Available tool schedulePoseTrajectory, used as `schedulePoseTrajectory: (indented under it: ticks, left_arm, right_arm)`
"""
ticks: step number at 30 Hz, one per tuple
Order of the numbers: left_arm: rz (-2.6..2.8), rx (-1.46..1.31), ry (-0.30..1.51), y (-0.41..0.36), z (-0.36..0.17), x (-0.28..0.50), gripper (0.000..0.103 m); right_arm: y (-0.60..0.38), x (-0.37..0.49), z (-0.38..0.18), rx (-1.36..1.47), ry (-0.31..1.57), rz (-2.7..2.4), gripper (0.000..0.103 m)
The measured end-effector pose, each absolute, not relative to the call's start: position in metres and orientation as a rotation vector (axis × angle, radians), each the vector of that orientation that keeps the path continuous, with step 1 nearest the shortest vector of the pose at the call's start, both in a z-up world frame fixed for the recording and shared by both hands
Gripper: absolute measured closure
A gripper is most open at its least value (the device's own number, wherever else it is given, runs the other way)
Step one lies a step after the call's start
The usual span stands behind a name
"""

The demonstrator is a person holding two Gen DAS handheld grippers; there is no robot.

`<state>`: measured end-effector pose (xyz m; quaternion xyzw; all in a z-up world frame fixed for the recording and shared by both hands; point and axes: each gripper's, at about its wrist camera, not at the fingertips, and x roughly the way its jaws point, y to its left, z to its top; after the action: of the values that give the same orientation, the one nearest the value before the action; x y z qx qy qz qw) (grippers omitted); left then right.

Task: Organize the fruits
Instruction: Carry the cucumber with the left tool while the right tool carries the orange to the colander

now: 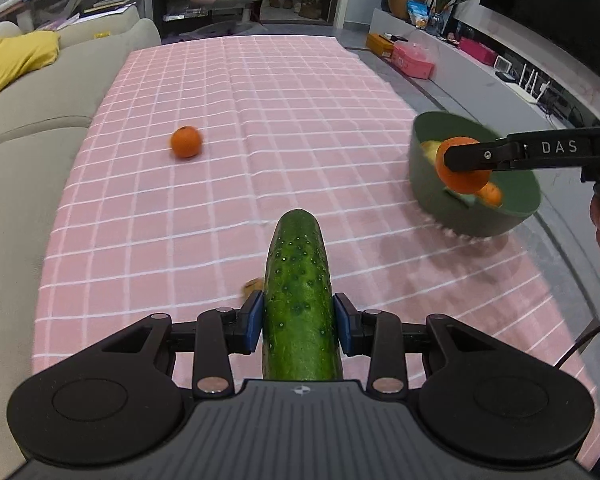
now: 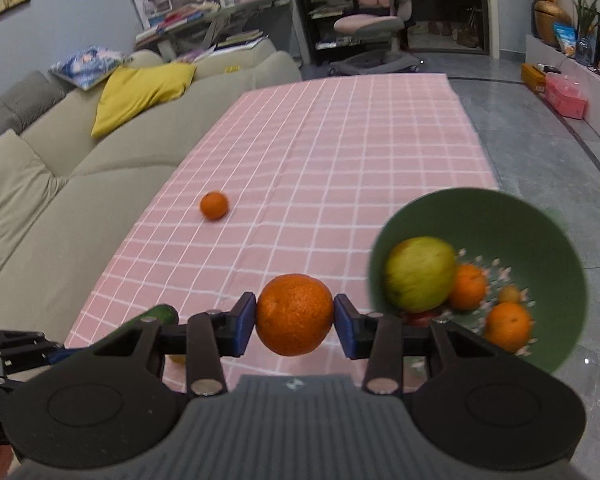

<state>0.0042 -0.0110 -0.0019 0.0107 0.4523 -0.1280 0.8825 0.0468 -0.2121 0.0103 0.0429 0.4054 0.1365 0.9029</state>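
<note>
My left gripper (image 1: pixel 299 322) is shut on a green cucumber (image 1: pixel 299 292) and holds it above the pink checked tablecloth (image 1: pixel 260 120). My right gripper (image 2: pixel 295 316) is shut on a large orange (image 2: pixel 294 314), just left of the green bowl (image 2: pixel 500 216). In the left wrist view that orange (image 1: pixel 462 178) hangs over the bowl (image 1: pixel 428 168) at the table's right edge. The bowl holds a yellow-green apple (image 2: pixel 418 274) and three small oranges (image 2: pixel 508 326). A loose small orange (image 1: pixel 186 142) lies on the cloth at mid-left; it also shows in the right wrist view (image 2: pixel 214 205).
A beige sofa (image 1: pixel 28 120) with a yellow cushion (image 2: pixel 140 88) runs along the table's left side. Grey floor (image 2: pixel 540 160) lies to the right, with a low white cabinet and pink boxes (image 1: pixel 414 62). A small tan object (image 1: pixel 252 285) lies on the cloth beside the cucumber.
</note>
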Motion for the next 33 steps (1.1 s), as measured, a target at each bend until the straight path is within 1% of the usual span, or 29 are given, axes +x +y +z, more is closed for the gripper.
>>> schedulePoseTrajectory:
  ticks: [8,15,23,27,33]
  left_arm:
    - [-0.356,0.072,0.885,-0.085,0.028,0.037,0.062]
    - [-0.435,0.094,0.858,-0.149,0.033,0.079,0.062]
    - [-0.505,0.124,0.852,-0.214,0.008,0.115,0.062]
    - [-0.491,0.09,0.829,-0.221,-0.011,0.122,0.062]
    - [-0.497,0.074,0.872,-0.222,-0.034,0.124,0.062]
  right_arm:
    - [-0.283,0.056,0.034,0.155,0.762,0.196,0.063]
    - [-0.348,0.063,0.027,0.231,0.781,0.081,0.063]
    - [-0.37,0.071,0.019,0.242,0.801,0.02,0.064]
    - [-0.384,0.077,0.003,0.294,0.81,-0.01,0.064]
    - [-0.395,0.08,-0.009,0.296,0.829,-0.012,0.064]
